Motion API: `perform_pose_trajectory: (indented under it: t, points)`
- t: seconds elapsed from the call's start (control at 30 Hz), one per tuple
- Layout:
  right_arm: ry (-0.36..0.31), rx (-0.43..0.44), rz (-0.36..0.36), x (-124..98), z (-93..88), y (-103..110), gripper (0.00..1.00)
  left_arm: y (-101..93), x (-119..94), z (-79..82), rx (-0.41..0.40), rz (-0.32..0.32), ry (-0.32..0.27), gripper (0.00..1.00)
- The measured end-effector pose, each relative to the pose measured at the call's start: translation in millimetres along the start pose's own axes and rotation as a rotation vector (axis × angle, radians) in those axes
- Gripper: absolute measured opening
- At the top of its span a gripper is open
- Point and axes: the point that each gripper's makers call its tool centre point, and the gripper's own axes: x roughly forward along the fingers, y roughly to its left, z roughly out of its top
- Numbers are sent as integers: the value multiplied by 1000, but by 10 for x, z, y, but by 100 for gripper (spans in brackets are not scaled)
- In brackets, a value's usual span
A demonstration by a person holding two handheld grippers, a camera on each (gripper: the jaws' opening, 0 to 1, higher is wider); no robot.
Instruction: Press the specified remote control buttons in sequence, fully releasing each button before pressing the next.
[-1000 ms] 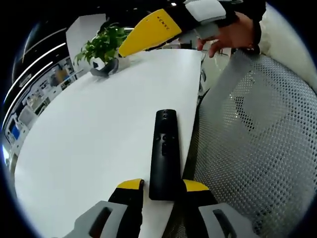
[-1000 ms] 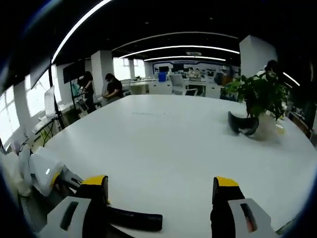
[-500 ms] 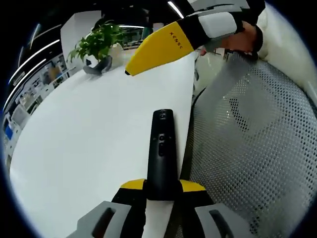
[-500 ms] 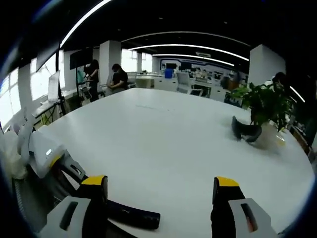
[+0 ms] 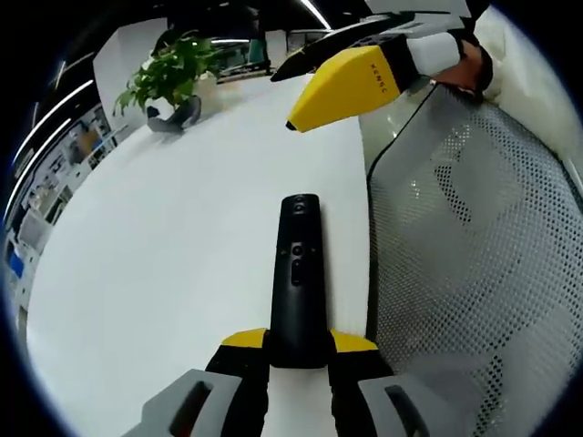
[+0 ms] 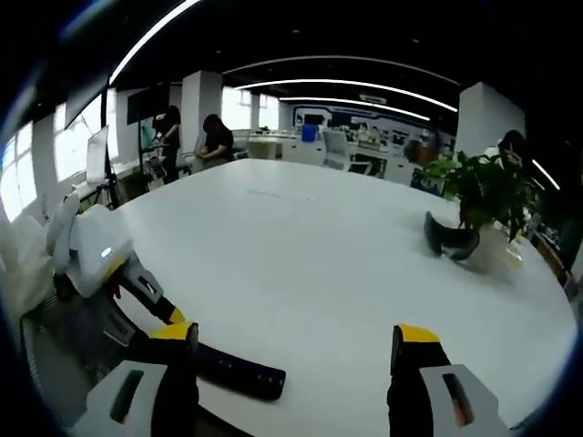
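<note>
A black remote control (image 5: 298, 278) lies lengthwise over the white table's (image 5: 182, 228) right edge, buttons facing up. My left gripper (image 5: 299, 346) is shut on the remote's near end, its yellow-tipped jaws pressed against both sides. My right gripper (image 5: 351, 80) hangs above the far end of the table in the left gripper view, a hand (image 5: 465, 64) holding it. In the right gripper view my right gripper (image 6: 296, 350) stands open, nothing between its jaws. There the remote (image 6: 232, 375) pokes out at lower left, with the left gripper (image 6: 137, 291) behind it.
A grey mesh chair back (image 5: 474, 264) stands close along the table's right edge. A potted plant (image 5: 168, 77) with a dark curved object (image 6: 448, 238) beside it sits at the far end. People (image 6: 214, 141) stand by desks in the background.
A second ago my left gripper was open around the remote's end; it has since shut on it. The right gripper has shifted toward the right in the left gripper view.
</note>
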Motion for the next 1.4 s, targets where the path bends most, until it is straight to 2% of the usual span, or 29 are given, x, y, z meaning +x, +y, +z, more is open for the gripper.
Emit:
perform_pose_trajectory:
  t: [0.17, 0.33, 0.53, 0.8, 0.97, 1.4]
  points:
    - [4, -5, 1, 4, -12, 4, 86, 72, -24, -38, 21, -6, 25, 24]
    - [11, -11, 9, 15, -32, 13, 86, 156, -21, -57, -18, -23, 25, 24]
    - [3, -12, 9, 5, -22, 11, 85, 273, -4, -39, -3, -22, 38, 24]
    - [2, -16, -1, 1, -32, -13, 84, 603, 25, -12, 5, -2, 48, 24]
    - [4, -21, -5, 4, -35, -10, 84, 795, 23, -4, 45, 14, 73, 24]
    - [19, -30, -1, 19, -57, 7, 85, 1434, -21, 55, 73, 58, 100, 23]
